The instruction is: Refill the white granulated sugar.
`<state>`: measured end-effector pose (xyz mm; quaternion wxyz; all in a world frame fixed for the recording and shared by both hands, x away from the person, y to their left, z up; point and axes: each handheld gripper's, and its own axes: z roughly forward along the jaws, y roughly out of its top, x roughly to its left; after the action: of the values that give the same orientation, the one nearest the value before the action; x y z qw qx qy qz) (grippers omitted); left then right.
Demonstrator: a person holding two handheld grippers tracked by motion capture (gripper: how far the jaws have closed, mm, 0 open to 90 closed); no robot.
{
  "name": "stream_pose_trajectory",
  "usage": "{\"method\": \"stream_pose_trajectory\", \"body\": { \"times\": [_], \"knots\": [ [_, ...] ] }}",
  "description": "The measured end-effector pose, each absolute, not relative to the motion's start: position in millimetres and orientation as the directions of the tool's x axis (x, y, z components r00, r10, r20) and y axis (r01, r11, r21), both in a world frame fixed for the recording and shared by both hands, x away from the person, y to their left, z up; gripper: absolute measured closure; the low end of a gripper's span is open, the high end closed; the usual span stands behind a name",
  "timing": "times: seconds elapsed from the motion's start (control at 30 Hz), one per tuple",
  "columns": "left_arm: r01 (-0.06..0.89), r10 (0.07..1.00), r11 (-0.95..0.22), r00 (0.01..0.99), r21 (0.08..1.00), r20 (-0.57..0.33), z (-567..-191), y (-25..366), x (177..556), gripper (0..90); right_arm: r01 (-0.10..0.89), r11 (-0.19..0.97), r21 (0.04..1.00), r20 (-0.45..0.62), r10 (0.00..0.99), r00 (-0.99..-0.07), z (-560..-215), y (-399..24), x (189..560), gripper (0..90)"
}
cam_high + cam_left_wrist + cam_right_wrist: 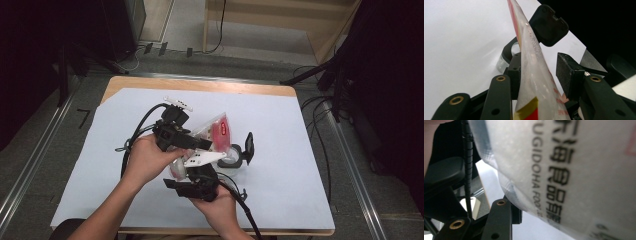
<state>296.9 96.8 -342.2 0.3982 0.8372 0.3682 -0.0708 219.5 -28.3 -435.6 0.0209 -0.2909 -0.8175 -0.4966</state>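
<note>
The left gripper [541, 75] stands released around the clear pouch [534, 75], one pad apart from it, while the right gripper's [192, 170] grip on the pouch's hidden lower end cannot be made out.

We see a glossy, translucent plastic pouch [534, 75] with fine white grains inside, matt black plastic jaws with rough pads, and a smooth white sheet [280, 130] over the wooden table [200, 84].
</note>
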Motion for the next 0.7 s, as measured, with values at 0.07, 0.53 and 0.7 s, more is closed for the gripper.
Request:
{"method": "stream_pose_trajectory", "body": {
  "times": [0.07, 0.53, 0.7],
  "knots": [
    [0.672, 0.561, -0.413, 0.72, 0.615, -0.41, -342.3, 96.4, 296.9, 63.2, 0.49, 0.342, 0.802, 0.312, 0.46, -0.831, -435.3, -28.0, 218.5, 62.4],
    [0.659, 0.573, -0.41, 0.724, 0.631, -0.384, -339.7, 93.2, 294.7, 63.9, 0.467, 0.35, 0.812, 0.298, 0.441, -0.847, -435.1, -25.7, 218.2, 61.5],
    [0.649, 0.572, -0.413, 0.731, 0.639, -0.372, -338.8, 92.4, 293.3, 64.1, 0.466, 0.348, 0.813, 0.297, 0.44, -0.847, -435.1, -25.1, 218.2, 61.8]
  ]
}}
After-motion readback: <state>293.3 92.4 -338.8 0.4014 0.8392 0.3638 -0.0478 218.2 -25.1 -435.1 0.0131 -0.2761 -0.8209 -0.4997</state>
